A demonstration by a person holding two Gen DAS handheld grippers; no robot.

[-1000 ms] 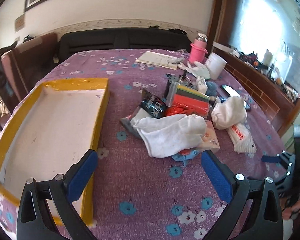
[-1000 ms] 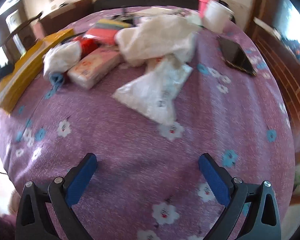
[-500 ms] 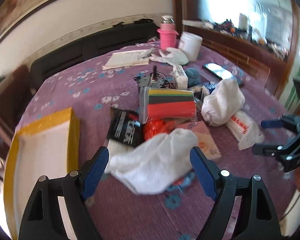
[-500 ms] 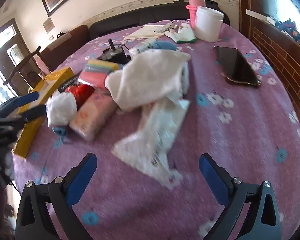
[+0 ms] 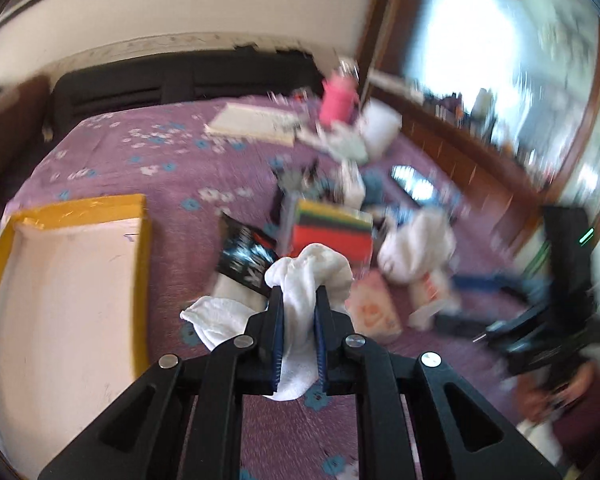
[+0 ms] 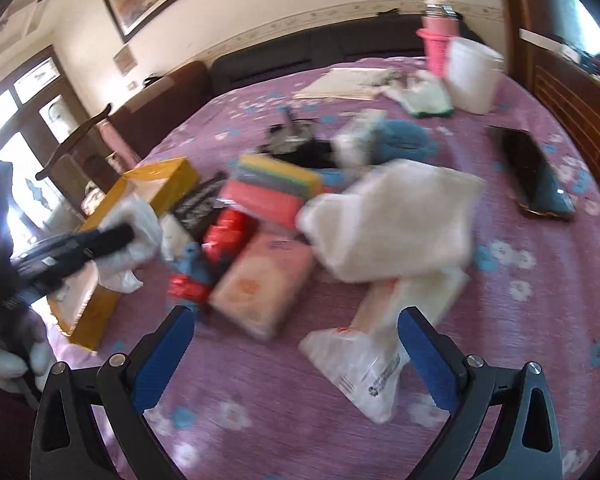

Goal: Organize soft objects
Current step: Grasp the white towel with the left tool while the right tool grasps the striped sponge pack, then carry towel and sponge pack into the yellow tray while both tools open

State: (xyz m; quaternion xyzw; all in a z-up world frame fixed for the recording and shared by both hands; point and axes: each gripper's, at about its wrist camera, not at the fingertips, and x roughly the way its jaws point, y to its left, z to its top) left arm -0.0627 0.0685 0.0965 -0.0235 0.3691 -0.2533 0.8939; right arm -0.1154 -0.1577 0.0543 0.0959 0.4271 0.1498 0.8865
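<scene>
On the purple flowered tablecloth (image 5: 148, 160), the biggest thing is the yellow-rimmed tray (image 5: 140, 248) at the left, its white floor bare, and right of it lies the heap of packets, cloths and a striped sponge pack (image 5: 332, 232). A second ago the left gripper (image 5: 299, 312) hung wide open short of the heap with the white sock (image 5: 308, 276) lying flat on top; now its two blue-padded fingers are clamped tight on that sock, which bunches up between them. In my judgement that means the pick is made and the carry to the tray is what remains. The sock's long axis now runs roughly along the gripper's own line, the rounded end bulging beyond the fingertips toward the heap, the other end hanging back beneath the jaws, with a fold spilling out to the left over the cloth. The right gripper (image 6: 296, 336) hovers with its fingers spread wide, nothing between them, over a clear plastic bag (image 6: 364, 364) and a pink tissue pack (image 6: 260, 284), just short of a second white cloth (image 6: 392, 220).
</scene>
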